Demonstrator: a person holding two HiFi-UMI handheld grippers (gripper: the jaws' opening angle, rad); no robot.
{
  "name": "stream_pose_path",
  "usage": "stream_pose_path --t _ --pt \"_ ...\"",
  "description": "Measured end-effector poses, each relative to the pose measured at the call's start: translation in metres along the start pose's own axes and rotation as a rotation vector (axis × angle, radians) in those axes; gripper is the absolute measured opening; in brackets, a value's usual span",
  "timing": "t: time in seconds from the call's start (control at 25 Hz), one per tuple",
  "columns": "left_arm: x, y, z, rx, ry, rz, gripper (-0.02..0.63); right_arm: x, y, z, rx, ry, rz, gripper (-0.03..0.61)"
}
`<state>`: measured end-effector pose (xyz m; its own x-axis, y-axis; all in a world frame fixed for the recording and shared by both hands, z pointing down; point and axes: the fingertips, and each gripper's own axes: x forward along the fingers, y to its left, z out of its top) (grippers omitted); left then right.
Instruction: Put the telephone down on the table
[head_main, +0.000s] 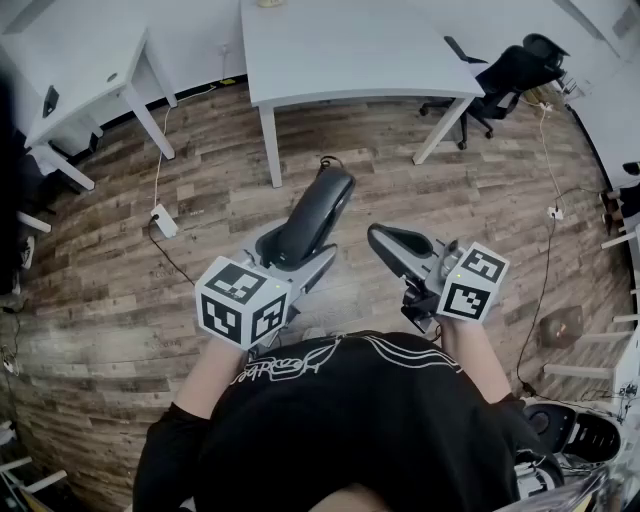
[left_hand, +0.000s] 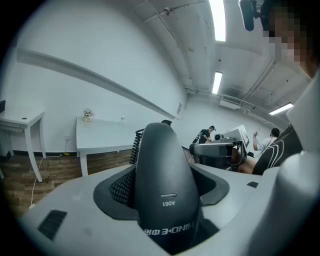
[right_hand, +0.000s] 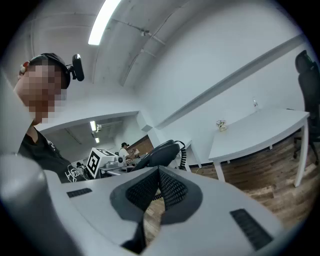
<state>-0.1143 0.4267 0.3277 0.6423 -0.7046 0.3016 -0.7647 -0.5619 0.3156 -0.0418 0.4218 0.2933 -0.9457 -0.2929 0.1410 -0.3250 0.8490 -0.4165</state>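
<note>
Gripping telephone handset (head_main: 316, 212) in left gripper (head_main: 297, 255), over wood floor (head_main: 110, 300).
Right gripper (head_main: 383, 238) closed, empty; white table (head_main: 350, 60) well apart.

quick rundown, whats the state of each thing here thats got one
Black plastic telephone handset: clamped in the left tongs, held above the floor, far end toward the table.
Left tongs: shut on the handset.
Right tongs: shut, nothing between them.
White rectangular table: standing upright, handset not yet on it.
Black office chair: unoccupied, beside the table.
</note>
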Motion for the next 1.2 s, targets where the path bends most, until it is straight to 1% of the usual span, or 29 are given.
stream_pose_path --t 0.16,0.32,0.56,0.84,1.0,1.2 --pt "-0.005 -0.008 -0.002 0.008 -0.005 -0.008 0.298 -0.007 0.003 0.001 -0.013 -0.001 -0.028 0.038" --pt "-0.007 -0.009 0.002 0.017 -0.015 -0.007 0.298 -0.007 0.007 0.004 -0.049 0.004 -0.042 0.038" --pt "-0.013 -0.013 0.006 0.019 -0.035 -0.018 0.298 -0.011 0.007 0.003 -0.014 -0.009 -0.060 0.040" --pt "-0.004 -0.006 0.001 0.002 -0.028 -0.031 0.298 -0.006 0.000 -0.005 -0.033 0.009 -0.062 0.040" --pt "0.018 -0.001 -0.001 -0.006 -0.015 -0.030 0.298 -0.011 -0.022 -0.007 -0.015 0.006 -0.062 0.040" --pt "0.070 0.014 0.023 -0.034 0.006 -0.007 0.298 -0.017 -0.082 0.019 0.039 -0.010 -0.054 0.040"
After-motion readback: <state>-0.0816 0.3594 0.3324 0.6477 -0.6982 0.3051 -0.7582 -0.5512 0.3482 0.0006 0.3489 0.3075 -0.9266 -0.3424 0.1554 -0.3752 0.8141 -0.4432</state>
